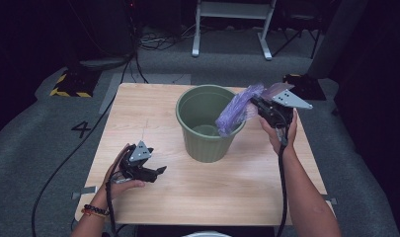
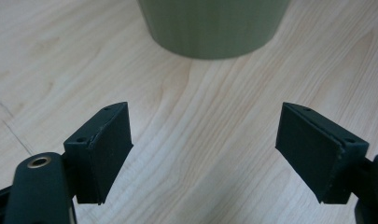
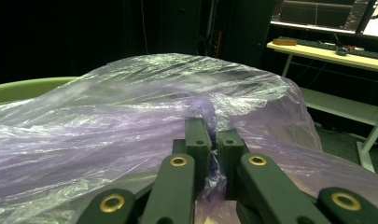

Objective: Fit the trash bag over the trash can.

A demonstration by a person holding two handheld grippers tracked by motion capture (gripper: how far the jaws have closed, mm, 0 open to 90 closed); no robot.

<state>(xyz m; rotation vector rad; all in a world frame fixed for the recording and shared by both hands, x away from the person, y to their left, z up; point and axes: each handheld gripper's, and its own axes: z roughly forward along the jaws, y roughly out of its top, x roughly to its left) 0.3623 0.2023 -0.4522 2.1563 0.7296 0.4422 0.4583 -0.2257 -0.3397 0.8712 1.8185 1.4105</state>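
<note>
Lining the bin (image 1: pixel 208 123) with a purple bag (image 1: pixel 235 112), one claw pinching, one idle.
High view: right gripper (image 1: pixel 264 111) holds the bag at the bin's right rim; left gripper (image 1: pixel 157 173) waits left of the bin. Left gripper view: wide open jaws, nothing between. Right gripper view: jaws clamped on film (image 3: pixel 130 107), which may tear or slip out.

Your left hand-held gripper (image 1: pixel 157 172) has bare bench (image 1: pixel 227 192) ahead, until the green bucket (image 1: pixel 207 143) blocks it at 1 o'clock. The purple bag (image 1: pixel 235 112) drapes over the bucket's rim at 3 o'clock, part-covering the mouth; its 9 o'clock side stays open.
</note>
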